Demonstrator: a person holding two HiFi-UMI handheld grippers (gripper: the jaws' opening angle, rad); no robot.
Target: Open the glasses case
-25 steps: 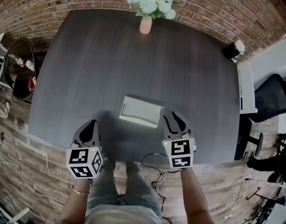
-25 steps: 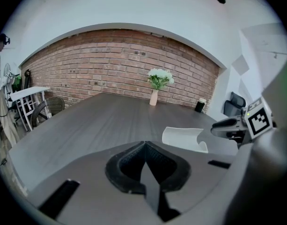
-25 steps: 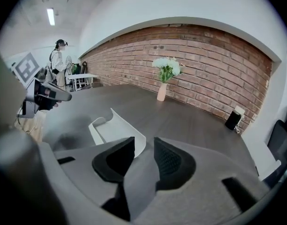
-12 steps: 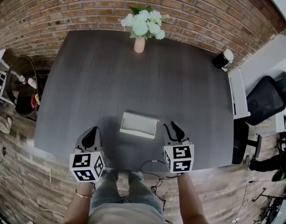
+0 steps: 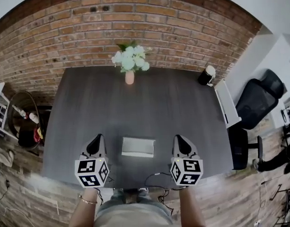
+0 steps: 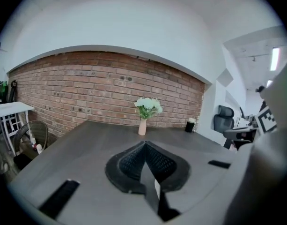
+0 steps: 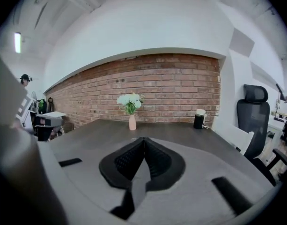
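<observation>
The pale rectangular glasses case (image 5: pixel 138 147) lies flat on the dark table (image 5: pixel 159 108), near its front edge. It sits between my two grippers, and neither touches it. My left gripper (image 5: pixel 97 139) hovers to the left of the case, shut with nothing in it. Its black ribbed pads (image 6: pixel 134 163) meet at the tip. My right gripper (image 5: pixel 178 139) hovers to the right of the case. Its jaws are closing and meet at the tip (image 7: pixel 143 140) with nothing between them. Both gripper views look over the table toward the brick wall.
A pink vase of white flowers (image 5: pixel 129 74) stands at the table's far edge. A black-and-white cup (image 5: pixel 206 75) sits at the far right corner. A white side table (image 5: pixel 226 103) and a black office chair (image 5: pixel 256 100) stand to the right. Cables trail under the front edge (image 5: pixel 154 176).
Both grippers have risen above the table beside the case. The right jaws, spread a second ago, now stand together. The head view has tilted up toward the wall.
</observation>
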